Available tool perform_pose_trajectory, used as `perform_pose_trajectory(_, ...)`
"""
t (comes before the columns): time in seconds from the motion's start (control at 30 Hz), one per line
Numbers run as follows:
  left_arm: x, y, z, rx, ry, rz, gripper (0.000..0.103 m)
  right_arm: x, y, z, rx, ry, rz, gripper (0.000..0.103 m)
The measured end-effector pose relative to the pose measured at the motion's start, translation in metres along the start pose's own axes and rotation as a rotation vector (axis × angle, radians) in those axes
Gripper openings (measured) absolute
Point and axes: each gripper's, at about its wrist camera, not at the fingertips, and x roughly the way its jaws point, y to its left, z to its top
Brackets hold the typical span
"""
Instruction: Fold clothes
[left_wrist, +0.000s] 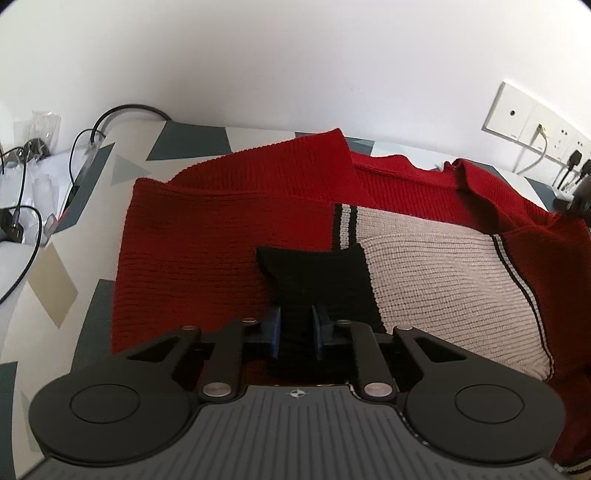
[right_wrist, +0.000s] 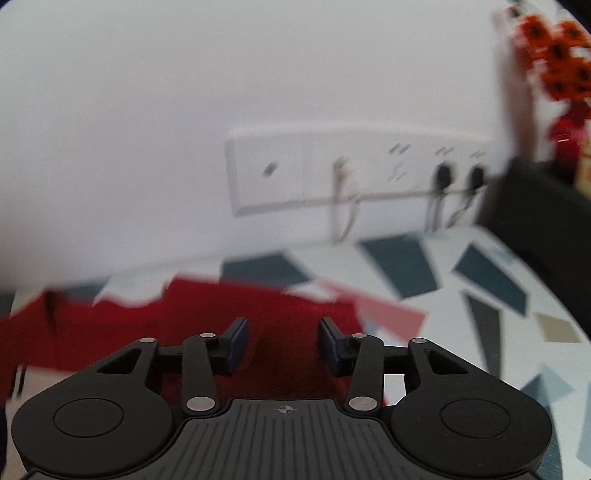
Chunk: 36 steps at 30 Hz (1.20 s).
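Note:
A red knit sweater (left_wrist: 207, 236) with a cream panel (left_wrist: 436, 280) and black stripes lies partly folded on the patterned table (left_wrist: 55, 280). My left gripper (left_wrist: 297, 325) is shut on the sweater's black cuff (left_wrist: 314, 273), held over the red and cream knit. My right gripper (right_wrist: 283, 343) is open and empty, above the red sweater edge (right_wrist: 207, 310) near the table's back; this view is blurred. Part of the right gripper shows at the far right of the left wrist view (left_wrist: 576, 199).
A white wall with a socket strip (right_wrist: 332, 173) and plugged cables stands behind the table. Cables and clear plastic bags (left_wrist: 40, 173) lie off the table's left side. Orange-red decorations (right_wrist: 561, 62) and a dark object (right_wrist: 535, 206) are at the right.

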Motion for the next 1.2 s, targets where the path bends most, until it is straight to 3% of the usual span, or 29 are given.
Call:
perform_pose_trajectory(0.07, 0.004, -0.001, 0.002, 0.001, 0.016, 0.012, 0.045, -0.004, -0.004, 0.003, 0.005, -0.011, -0.017, 0.052)
perform_pose_trajectory(0.13, 0.008, 0.0, 0.004, -0.018, 0.018, -0.001, 0.049, 0.002, -0.011, 0.005, 0.009, 0.011, -0.055, 0.061)
perform_pose_trajectory(0.2, 0.009, 0.001, 0.004, -0.031, -0.004, 0.013, 0.035, 0.014, -0.028, 0.005, 0.056, 0.033, -0.116, 0.065)
perform_pose_trajectory(0.27, 0.006, 0.002, 0.004, -0.03, -0.037, 0.022, 0.016, 0.019, -0.052, 0.002, 0.167, 0.06, -0.146, 0.075)
perform_pose_trajectory(0.4, 0.002, 0.01, 0.005, -0.046, -0.065, 0.056, 0.01, 0.02, -0.102, -0.007, 0.382, 0.129, -0.127, 0.075)
perform_pose_trajectory(0.53, 0.008, 0.024, 0.003, -0.07, -0.037, 0.124, 0.008, 0.017, -0.117, -0.024, 0.386, 0.177, -0.055, 0.075)
perform_pose_trajectory(0.6, 0.011, 0.033, 0.003, -0.105, -0.005, 0.109, 0.009, 0.021, -0.114, -0.029, 0.335, 0.219, 0.014, 0.077)
perform_pose_trajectory(0.67, 0.006, 0.035, 0.004, -0.121, -0.008, 0.104, 0.011, 0.027, -0.109, -0.034, 0.282, 0.244, 0.049, 0.076)
perform_pose_trajectory(0.7, 0.002, 0.031, 0.005, -0.1, -0.025, 0.103, 0.012, 0.028, -0.106, -0.036, 0.26, 0.236, 0.059, 0.068)
perform_pose_trajectory(0.73, -0.001, 0.026, 0.006, -0.075, -0.043, 0.102, 0.013, 0.029, -0.103, -0.038, 0.239, 0.227, 0.069, 0.049)
perform_pose_trajectory(0.77, -0.005, 0.021, 0.007, -0.051, -0.061, 0.1, 0.014, 0.03, -0.1, -0.038, 0.222, 0.22, 0.07, 0.044)
perform_pose_trajectory(0.8, -0.003, 0.014, 0.006, -0.005, -0.059, 0.113, 0.014, 0.03, -0.098, -0.037, 0.209, 0.208, 0.069, 0.03)
perform_pose_trajectory(0.87, 0.008, 0.003, 0.002, 0.061, -0.013, 0.124, 0.015, 0.025, -0.105, -0.03, 0.265, 0.162, 0.016, 0.021)
perform_pose_trajectory(0.93, 0.012, 0.003, -0.003, 0.058, -0.024, 0.127, 0.015, 0.029, -0.121, -0.026, 0.353, 0.152, -0.075, 0.008)
perform_pose_trajectory(1.03, 0.012, 0.006, -0.002, 0.046, -0.019, 0.128, 0.016, 0.039, -0.126, -0.021, 0.308, 0.181, -0.142, 0.011)
perform_pose_trajectory(1.07, 0.011, 0.008, -0.001, 0.035, -0.013, 0.128, 0.02, 0.035, -0.123, -0.02, 0.286, 0.166, -0.155, 0.016)
perform_pose_trajectory(1.1, 0.011, 0.01, 0.0, 0.024, -0.009, 0.132, 0.023, 0.032, -0.12, -0.018, 0.263, 0.151, -0.167, 0.028)
perform_pose_trajectory(1.13, 0.01, 0.011, 0.0, 0.018, -0.007, 0.139, 0.029, 0.027, -0.116, -0.016, 0.236, 0.123, -0.177, 0.035)
perform_pose_trajectory(1.2, 0.01, 0.012, 0.0, 0.023, -0.004, 0.152, 0.035, 0.009, -0.099, -0.01, 0.166, 0.02, -0.152, 0.036)
